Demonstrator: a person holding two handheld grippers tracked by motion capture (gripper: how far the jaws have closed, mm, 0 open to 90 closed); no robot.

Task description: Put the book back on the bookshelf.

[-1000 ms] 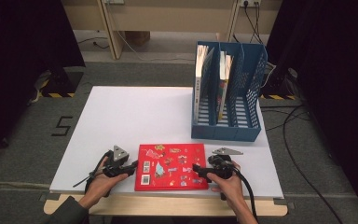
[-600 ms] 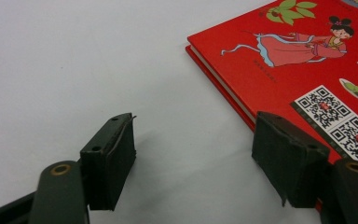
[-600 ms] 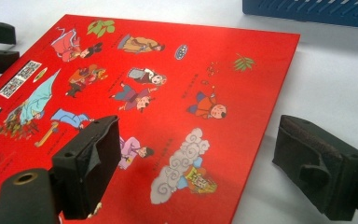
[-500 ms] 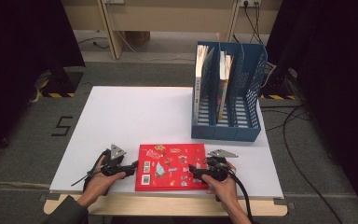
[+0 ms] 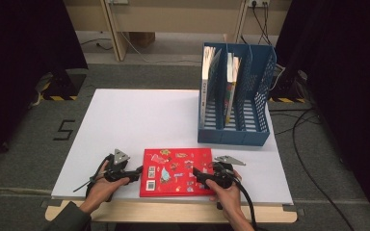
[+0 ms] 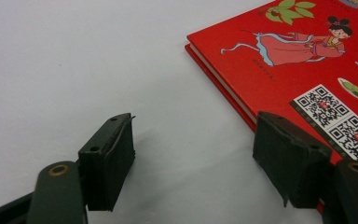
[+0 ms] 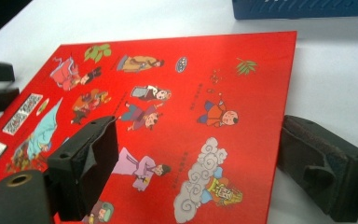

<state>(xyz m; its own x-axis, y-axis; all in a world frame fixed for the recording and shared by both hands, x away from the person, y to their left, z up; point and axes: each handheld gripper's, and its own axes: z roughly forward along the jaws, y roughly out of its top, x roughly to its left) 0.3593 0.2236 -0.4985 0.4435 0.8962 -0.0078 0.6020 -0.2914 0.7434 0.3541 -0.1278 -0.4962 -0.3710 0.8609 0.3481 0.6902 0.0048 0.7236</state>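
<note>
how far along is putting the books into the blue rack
Done: two books already stand in the blue rack. In hand: the red book lies flat at the table edge; the left hand-held gripper has just opened beside it, and the right hand-held gripper stands open across its edge. Left: gripping, lifting and slotting it.

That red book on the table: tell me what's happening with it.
A person holds a gripper in each hand at the red book, which lies flat near the front edge of the white table. The left gripper, jaws just opened, is at the book's left edge, not gripping. The right gripper stands open across its right edge. A blue file rack with books stands behind.
</note>
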